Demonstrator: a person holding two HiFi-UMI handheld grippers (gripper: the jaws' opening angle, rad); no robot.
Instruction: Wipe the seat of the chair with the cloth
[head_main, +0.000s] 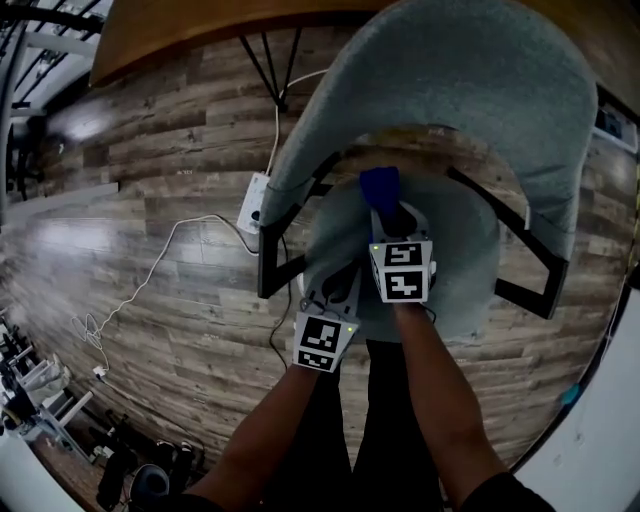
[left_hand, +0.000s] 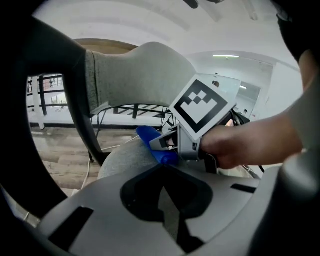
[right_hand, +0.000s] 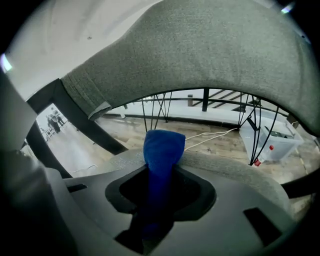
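Blue cloth is clamped between the closed jaws of my right gripper, its free end poking out ahead and resting on the grey fabric seat, toward the back of the chair. My left gripper has its jaws together with nothing in them and sits just beside the right one, at the seat's front-left edge. Around them the curved grey backrest arches over the seat on a black frame, and beyond that a white cable trails across the wood-plank floor to a power strip.
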